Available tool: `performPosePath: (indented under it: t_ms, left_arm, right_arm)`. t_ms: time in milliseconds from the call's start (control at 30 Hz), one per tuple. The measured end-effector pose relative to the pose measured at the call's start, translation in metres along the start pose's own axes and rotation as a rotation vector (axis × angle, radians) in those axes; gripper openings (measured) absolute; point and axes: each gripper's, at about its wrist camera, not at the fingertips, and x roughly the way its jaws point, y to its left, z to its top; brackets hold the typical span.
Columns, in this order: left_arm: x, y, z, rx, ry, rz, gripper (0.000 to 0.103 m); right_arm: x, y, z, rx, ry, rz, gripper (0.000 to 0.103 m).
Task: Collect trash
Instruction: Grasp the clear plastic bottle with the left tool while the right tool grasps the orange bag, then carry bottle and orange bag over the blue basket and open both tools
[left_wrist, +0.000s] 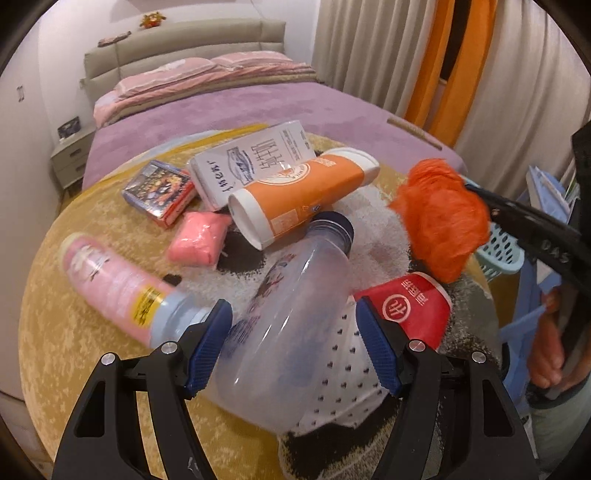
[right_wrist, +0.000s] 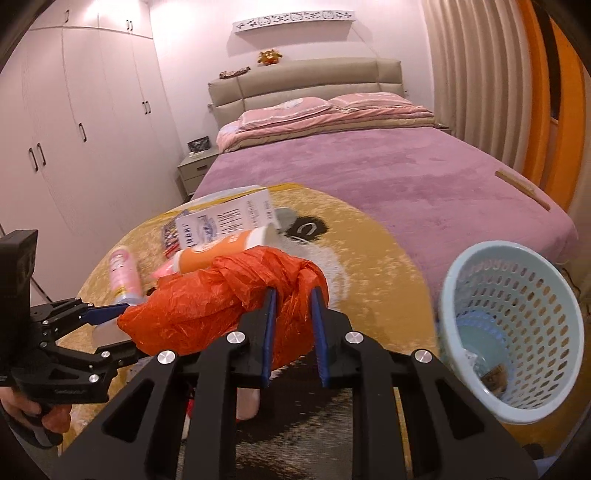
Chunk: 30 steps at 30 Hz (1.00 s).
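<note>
Trash lies on a round yellow rug (left_wrist: 85, 343). My left gripper (left_wrist: 295, 325) is open, its blue pads either side of a clear plastic bottle (left_wrist: 291, 325) with a dark cap; I cannot tell if they touch it. My right gripper (right_wrist: 293, 321) is shut on a crumpled orange plastic bag (right_wrist: 221, 314), held above the rug; the bag also shows in the left wrist view (left_wrist: 441, 218). A pale blue perforated basket (right_wrist: 517, 332) stands to the right of the bag, holding some scraps.
On the rug lie a pink bottle (left_wrist: 114, 284), an orange tube (left_wrist: 303, 195), a white carton (left_wrist: 255, 158), a colourful box (left_wrist: 160, 192), a pink packet (left_wrist: 199, 240) and a red paper cup (left_wrist: 410, 306). A purple bed (right_wrist: 388, 173) stands behind.
</note>
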Motion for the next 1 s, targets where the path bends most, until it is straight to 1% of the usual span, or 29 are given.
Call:
performPosePath:
  t_ms: [133,200,333,467,567,767,1000]
  left_arm:
    - [0.012,-0.006,0.004,0.018,0.036,0.025,0.067]
    - [0.016,-0.010,0.004,0.037,0.036,0.054,0.066]
    - [0.013,-0.014,0.002,0.027,0.022,0.057,0.060]
    - [0.004,-0.016,0.003,0.007,-0.011,0.037,0.051]
    - [-0.003,-0.017,0.004,-0.009,-0.039,0.030,0.047]
    - [-0.019,-0.025,0.007,-0.023,-0.090,0.023,0.044]
    - [-0.034,-0.038,0.014,-0.013,-0.144,-0.003,0.044]
  right_arm:
    - [-0.005,-0.018,0.000,0.025,-0.008,-0.021,0.016]
    - [-0.010,-0.023,-0.001,0.029,-0.018,-0.031,0.016]
    - [-0.021,-0.033,0.001,0.031,-0.045,-0.050,0.016]
    - [-0.030,-0.038,0.002,0.032,-0.066,-0.064,0.016]
    - [-0.036,-0.043,0.002,0.036,-0.078,-0.070,0.016]
    - [-0.045,-0.050,0.003,0.048,-0.099,-0.082,0.016]
    - [-0.056,-0.061,0.004,0.068,-0.123,-0.093,0.016]
